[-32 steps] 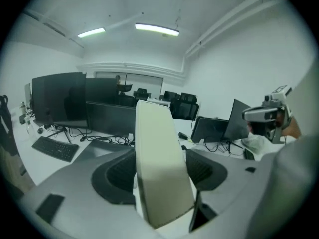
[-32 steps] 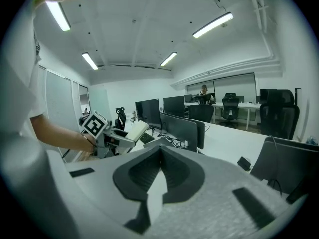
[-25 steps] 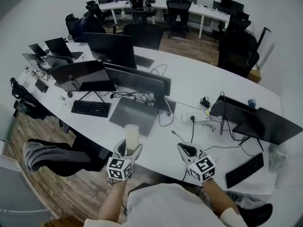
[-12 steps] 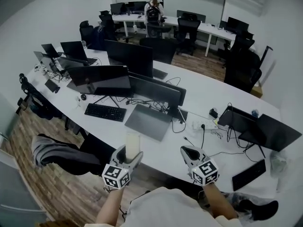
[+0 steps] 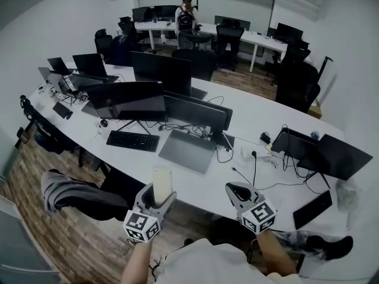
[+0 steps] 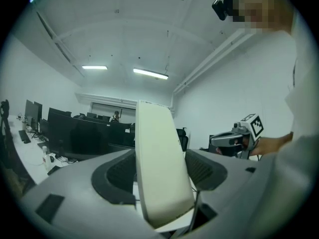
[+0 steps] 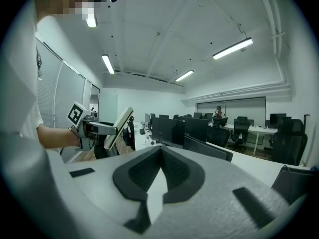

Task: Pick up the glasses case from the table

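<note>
Left gripper [image 5: 155, 197] is clamped on the cream glasses case [image 5: 162, 181], upright in the air at the table [image 5: 251, 108]'s near edge. Right gripper [image 5: 235, 189], jaws pinched together on nothing, hangs well apart alongside.

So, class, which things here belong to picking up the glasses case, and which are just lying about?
Belongs to the job: glasses case, left hand-held gripper clamped on it, table.
Just lying about: closed laptop, keyboard, monitors, office chairs.
</note>
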The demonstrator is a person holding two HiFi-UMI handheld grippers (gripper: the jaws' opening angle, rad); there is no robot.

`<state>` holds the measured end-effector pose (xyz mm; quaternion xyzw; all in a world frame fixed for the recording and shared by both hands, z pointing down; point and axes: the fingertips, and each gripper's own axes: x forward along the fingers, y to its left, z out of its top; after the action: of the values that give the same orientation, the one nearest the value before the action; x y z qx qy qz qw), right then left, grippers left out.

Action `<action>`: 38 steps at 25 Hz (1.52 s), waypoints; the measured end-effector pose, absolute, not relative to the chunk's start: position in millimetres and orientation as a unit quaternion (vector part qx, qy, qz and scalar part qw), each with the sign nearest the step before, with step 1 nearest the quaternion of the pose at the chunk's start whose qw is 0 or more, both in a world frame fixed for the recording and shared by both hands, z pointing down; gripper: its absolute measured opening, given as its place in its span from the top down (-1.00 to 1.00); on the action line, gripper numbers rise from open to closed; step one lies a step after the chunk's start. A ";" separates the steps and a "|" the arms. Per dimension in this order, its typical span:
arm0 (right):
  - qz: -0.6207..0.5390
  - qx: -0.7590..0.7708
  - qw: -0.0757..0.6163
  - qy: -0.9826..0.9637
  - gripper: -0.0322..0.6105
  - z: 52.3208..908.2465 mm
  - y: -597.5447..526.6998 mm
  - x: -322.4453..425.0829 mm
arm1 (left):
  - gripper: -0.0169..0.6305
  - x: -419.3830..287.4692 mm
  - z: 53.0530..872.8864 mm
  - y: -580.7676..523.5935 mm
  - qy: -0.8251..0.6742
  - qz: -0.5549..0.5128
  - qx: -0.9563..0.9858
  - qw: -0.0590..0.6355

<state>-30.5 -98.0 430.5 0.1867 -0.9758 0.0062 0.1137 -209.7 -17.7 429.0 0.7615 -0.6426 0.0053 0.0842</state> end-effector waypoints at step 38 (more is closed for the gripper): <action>0.003 0.168 0.104 -0.980 0.90 420.0 -127.0 37.2 | 0.00 -143.9 412.1 -19.2 -0.670 -0.003 0.740 0.055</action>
<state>37.2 -127.0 420.0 0.1675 -0.9803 0.0031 0.1043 -143.9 -19.2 412.1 0.7404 -0.6698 -0.0028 0.0552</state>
